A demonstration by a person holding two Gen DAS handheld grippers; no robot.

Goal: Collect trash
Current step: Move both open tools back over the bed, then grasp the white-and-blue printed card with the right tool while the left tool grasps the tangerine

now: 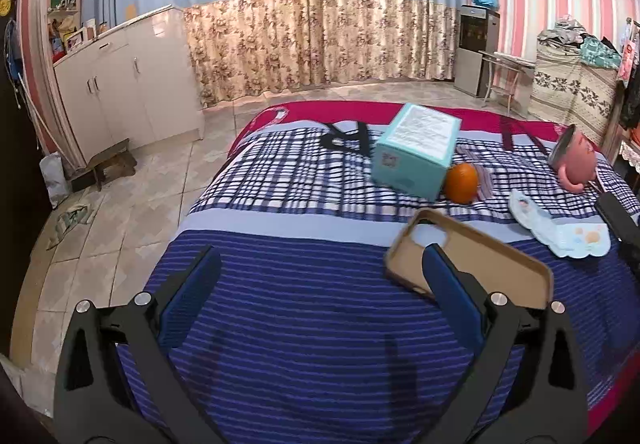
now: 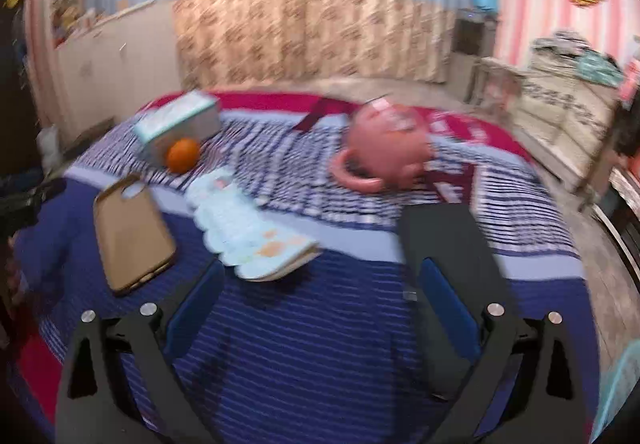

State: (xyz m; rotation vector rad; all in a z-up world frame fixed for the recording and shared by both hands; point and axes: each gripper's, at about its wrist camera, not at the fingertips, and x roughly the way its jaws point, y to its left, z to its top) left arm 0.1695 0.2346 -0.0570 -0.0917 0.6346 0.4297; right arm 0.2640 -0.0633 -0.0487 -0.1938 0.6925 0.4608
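Observation:
On the striped bedspread (image 1: 300, 304) lie a tan phone case (image 1: 480, 260), a pale blue wrapper (image 1: 560, 232), an orange (image 1: 462, 182), a teal box (image 1: 416, 150) and a tipped pink mug (image 1: 576, 160). My left gripper (image 1: 320, 276) is open and empty above the bedspread, its right finger over the case's near corner. In the blurred right wrist view my right gripper (image 2: 324, 284) is open and empty, just short of the wrapper (image 2: 248, 236); the case (image 2: 128, 232), orange (image 2: 183, 154), box (image 2: 176, 120) and mug (image 2: 384, 148) lie beyond. A black flat object (image 2: 448, 264) lies under its right finger.
White cabinets (image 1: 120, 84) and a low wooden stool (image 1: 108, 164) stand on the tiled floor at the left. Floral curtains (image 1: 320, 40) run along the back. A small table (image 1: 504, 76) and a cloth-covered stack (image 1: 572, 92) stand at the right.

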